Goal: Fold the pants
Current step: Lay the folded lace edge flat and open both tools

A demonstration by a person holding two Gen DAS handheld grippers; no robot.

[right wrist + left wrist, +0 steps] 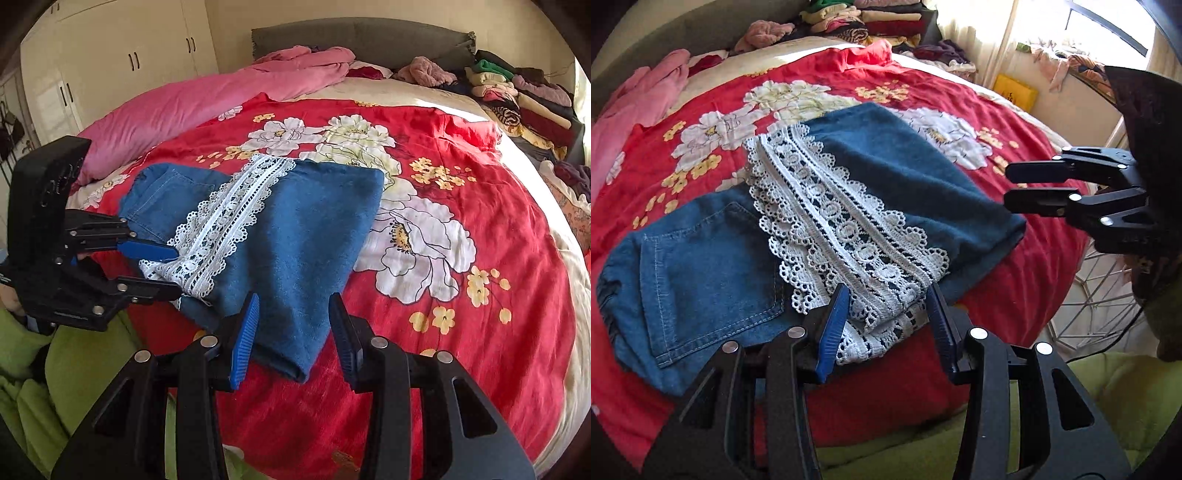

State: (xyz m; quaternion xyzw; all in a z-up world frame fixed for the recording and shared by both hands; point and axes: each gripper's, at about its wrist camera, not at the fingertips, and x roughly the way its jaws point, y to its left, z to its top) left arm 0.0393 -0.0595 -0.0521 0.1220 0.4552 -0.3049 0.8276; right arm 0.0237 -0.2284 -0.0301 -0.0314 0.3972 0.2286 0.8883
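Denim pants (886,166) with a white lace panel (842,229) are seen folded over on a bed, laid upon a red floral bedspread (1015,266). A back pocket (713,280) is exposed on the lighter denim at the left of the left wrist view, while the darker folded leg is spread to the right.

The left tongs (890,325) are held partly open above the near end of the lace — the lace edge is seen between the blue pads, yet no pad is pressed on it. In the right wrist view the same tongs (173,271) are seen from the side, jaws apart, with the lace end lying between them.

The right tongs (291,332) are likewise held partly open over the near corner of the folded dark denim (295,236); the cloth is framed by the pads but not gripped. From the left wrist view these tongs (1010,186) are seen just beside the fold's right corner, nothing clamped.

A pink quilt (177,107) is bunched along the far side, and stacked clothes (517,96) are piled by the headboard (354,37).
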